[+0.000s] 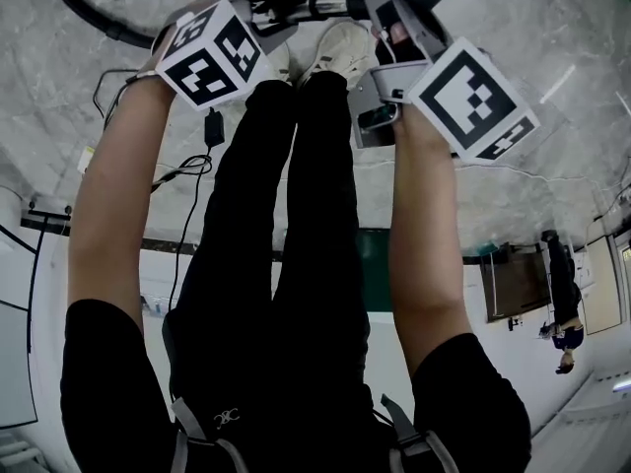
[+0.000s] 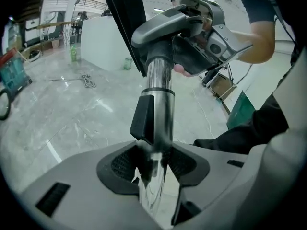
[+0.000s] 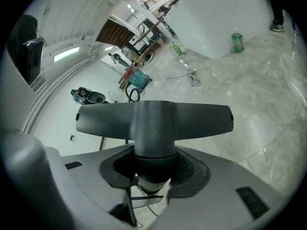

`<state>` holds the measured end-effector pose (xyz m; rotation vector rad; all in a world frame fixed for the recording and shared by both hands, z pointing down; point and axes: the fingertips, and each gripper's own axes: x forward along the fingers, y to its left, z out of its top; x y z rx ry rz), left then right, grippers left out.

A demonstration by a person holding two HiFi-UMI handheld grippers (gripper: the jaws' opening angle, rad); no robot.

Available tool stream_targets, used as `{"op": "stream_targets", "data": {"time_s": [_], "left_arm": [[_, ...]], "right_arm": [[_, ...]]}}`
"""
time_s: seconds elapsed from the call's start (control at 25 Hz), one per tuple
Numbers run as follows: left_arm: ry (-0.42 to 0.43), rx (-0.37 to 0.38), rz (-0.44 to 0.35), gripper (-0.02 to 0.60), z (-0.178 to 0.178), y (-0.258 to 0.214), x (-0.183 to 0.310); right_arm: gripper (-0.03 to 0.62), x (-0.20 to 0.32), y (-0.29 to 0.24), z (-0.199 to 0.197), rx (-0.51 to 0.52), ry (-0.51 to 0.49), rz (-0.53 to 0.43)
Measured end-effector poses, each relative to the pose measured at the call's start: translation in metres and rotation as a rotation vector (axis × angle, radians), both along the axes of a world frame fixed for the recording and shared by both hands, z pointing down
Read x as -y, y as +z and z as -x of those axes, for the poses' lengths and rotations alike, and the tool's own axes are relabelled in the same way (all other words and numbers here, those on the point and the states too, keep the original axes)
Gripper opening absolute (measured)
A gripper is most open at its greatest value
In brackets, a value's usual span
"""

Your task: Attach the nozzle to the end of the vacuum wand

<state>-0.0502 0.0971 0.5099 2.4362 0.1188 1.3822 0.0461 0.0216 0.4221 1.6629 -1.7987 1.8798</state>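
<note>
My left gripper is shut on the chrome vacuum wand, which runs up and away from its jaws and carries a black clip on its side. At the wand's far end, a black collar meets the neck of the grey nozzle. My right gripper is shut on that nozzle's neck, and the T-shaped nozzle head spreads crosswise just past the jaws. In the head view the left gripper and right gripper face each other, with the wand between them.
My legs and white shoes stand right under the grippers on a grey marble floor. A black hose and a thin cable lie to the left. A white counter with a green can stands further off. Another person is far right.
</note>
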Motion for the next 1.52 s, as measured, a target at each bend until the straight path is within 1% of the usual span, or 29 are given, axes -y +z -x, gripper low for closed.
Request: {"op": "stream_targets", "data": {"time_s": [0.08,0.16,0.24,0.36,0.4,0.52,0.64,0.72,0.8,0.92,0.96,1.0,1.04,1.12,1.16,1.2,1.24,1.28,1.36,1.52], "left_arm": [[-0.005,0.011,0.002,0.178,-0.003,0.009,-0.002],[-0.012,0.037,-0.004,0.178,-0.004,0.021,-0.006],[-0.03,0.07,-0.027,0.179,-0.006,0.03,-0.009],[-0.103,0.106,-0.05,0.184,-0.02,0.043,-0.011],[-0.133,0.117,-0.049,0.189,-0.024,0.048,-0.013],[-0.199,0.137,-0.057,0.192,-0.028,0.065,-0.02],[-0.218,0.156,-0.098,0.195,-0.03,0.084,-0.023],[-0.239,0.188,-0.108,0.202,-0.028,0.095,-0.021],[-0.266,0.207,-0.115,0.204,-0.026,0.098,-0.018],[-0.32,0.186,-0.138,0.204,-0.018,0.085,-0.017],[-0.345,0.178,-0.135,0.202,-0.013,0.081,-0.017],[-0.371,0.171,-0.119,0.202,-0.008,0.078,-0.018],[-0.396,0.164,-0.088,0.201,-0.003,0.076,-0.021],[-0.451,0.143,0.004,0.198,0.003,0.075,-0.028],[-0.489,0.129,0.041,0.171,0.006,0.074,-0.029],[-0.534,0.116,0.063,0.114,0.008,0.074,-0.028],[-0.579,0.107,0.074,0.044,0.011,0.075,-0.026],[-0.617,0.099,0.083,0.012,0.012,0.075,-0.025],[-0.669,0.083,0.102,0.012,0.012,0.078,-0.023],[-0.74,0.029,0.136,0.012,0.003,0.082,-0.013]], "right_arm": [[0.176,-0.002,0.012,-0.004,0.021,-0.011,0.023],[0.176,-0.007,0.029,-0.007,0.027,0.004,0.082],[0.176,-0.012,0.043,-0.014,0.001,0.059,0.16],[0.176,-0.02,0.062,-0.032,-0.058,0.177,0.257],[0.176,-0.024,0.068,-0.036,-0.057,0.191,0.273],[0.176,-0.032,0.089,-0.041,0.004,0.145,0.279],[0.176,-0.036,0.113,-0.045,0.057,0.116,0.265],[0.177,-0.035,0.134,-0.048,0.081,0.116,0.272],[0.178,-0.035,0.158,-0.052,0.107,0.122,0.301],[0.178,-0.041,0.199,-0.064,0.155,0.133,0.364],[0.178,-0.043,0.212,-0.069,0.165,0.137,0.38],[0.178,-0.046,0.222,-0.074,0.172,0.143,0.395],[0.178,-0.048,0.232,-0.077,0.176,0.149,0.409],[0.178,-0.051,0.247,-0.082,0.177,0.164,0.432],[0.178,-0.05,0.254,-0.083,0.174,0.172,0.439],[0.178,-0.049,0.26,-0.084,0.168,0.179,0.441],[0.179,-0.046,0.265,-0.085,0.161,0.185,0.438],[0.179,-0.044,0.269,-0.086,0.153,0.186,0.43],[0.181,-0.036,0.277,-0.086,0.142,0.181,0.404],[0.183,-0.018,0.295,-0.082,0.13,0.164,0.35]]}}
